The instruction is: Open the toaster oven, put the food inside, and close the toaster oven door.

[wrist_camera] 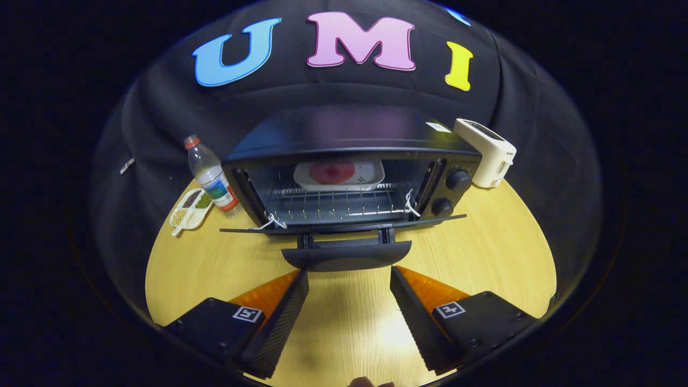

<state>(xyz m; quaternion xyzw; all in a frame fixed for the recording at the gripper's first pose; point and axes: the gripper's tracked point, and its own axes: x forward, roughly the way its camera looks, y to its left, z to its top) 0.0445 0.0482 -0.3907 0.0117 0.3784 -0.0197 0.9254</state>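
Note:
The black toaster oven (349, 156) stands on the wooden table with its door (344, 226) folded down flat toward me. Inside, on the wire rack (333, 207), sits a white plate (371, 177) carrying a round red piece of food (332, 171). The door's handle (346, 257) juts out just ahead of my fingertips. My gripper (349, 274) is open, its two fingers spread wide just short of the handle, with nothing between them but bare tabletop.
A water bottle (212, 177) and a small divided snack tray (189, 209) stand left of the oven. A white toaster (486, 153) sits at its right rear. The round wooden table (484, 258) spreads to both sides of the door.

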